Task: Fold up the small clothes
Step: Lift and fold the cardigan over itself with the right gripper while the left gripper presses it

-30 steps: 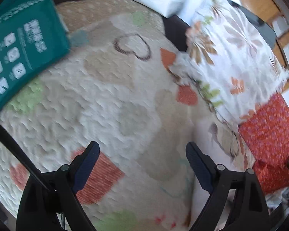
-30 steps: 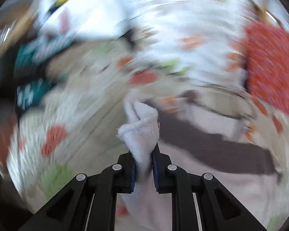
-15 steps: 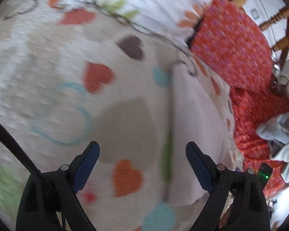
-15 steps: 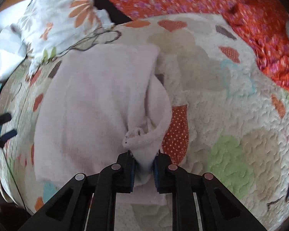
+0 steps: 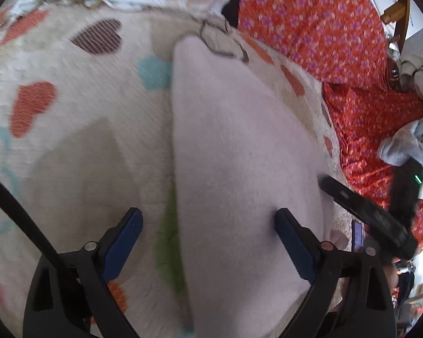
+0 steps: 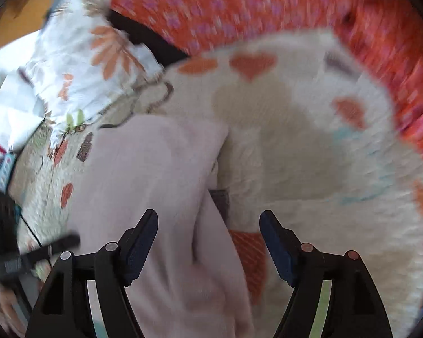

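The pink cloth (image 5: 239, 152) lies flat on the heart blanket (image 5: 79, 146). The left gripper (image 5: 208, 225) and the right gripper (image 6: 208, 225) both have jaws wide open, holding nothing. One edge looks bunched (near the right gripper), so the fold may come out crooked.

Two handheld grippers, both with jaws spread wide and nothing between them.

The left gripper (image 5: 208, 225) points forward and downward, its two blue-padded fingers (image 5: 121, 242) held far apart on black arms, gripping nothing. The right gripper (image 6: 208, 225) is posed the same way, its blue-padded fingers (image 6: 139, 246) parted wide and empty. In the left wrist view, the right gripper (image 5: 363, 211) appears as a dark, blurred shape at the right side, close beside the left one.
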`<state>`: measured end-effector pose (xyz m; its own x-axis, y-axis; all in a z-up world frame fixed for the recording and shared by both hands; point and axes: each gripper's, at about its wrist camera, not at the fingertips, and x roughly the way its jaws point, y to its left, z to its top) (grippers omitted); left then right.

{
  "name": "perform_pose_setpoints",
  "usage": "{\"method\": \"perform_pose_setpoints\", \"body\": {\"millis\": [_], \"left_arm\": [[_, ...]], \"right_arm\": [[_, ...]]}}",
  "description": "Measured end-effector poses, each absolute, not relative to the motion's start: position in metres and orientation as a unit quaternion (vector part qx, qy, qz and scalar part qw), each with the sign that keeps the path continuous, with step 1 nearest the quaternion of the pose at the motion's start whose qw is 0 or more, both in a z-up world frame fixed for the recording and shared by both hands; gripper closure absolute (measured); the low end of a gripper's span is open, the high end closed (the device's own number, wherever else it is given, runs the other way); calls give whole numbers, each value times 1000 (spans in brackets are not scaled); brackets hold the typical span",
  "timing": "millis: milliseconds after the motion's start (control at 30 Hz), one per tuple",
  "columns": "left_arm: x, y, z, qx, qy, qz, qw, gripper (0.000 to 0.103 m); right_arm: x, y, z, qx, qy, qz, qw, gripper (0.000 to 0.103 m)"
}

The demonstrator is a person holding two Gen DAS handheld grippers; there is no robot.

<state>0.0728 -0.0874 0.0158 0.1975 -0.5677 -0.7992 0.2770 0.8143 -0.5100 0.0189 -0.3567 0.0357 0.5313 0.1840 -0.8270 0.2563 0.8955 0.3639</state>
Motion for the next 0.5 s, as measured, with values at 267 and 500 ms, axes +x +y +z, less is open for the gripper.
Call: {"method": "perform_pose_setpoints", "body": {"millis": [267, 500], "left_arm": [[64, -94, 49, -101, 537, -316, 776, 70], [66, -62, 78, -92, 527, -278, 798, 59]], "right_arm": [[40, -341, 33, 318, 459, 62, 827, 70], [45, -316, 59, 299, 431, 90, 847, 63]]}}
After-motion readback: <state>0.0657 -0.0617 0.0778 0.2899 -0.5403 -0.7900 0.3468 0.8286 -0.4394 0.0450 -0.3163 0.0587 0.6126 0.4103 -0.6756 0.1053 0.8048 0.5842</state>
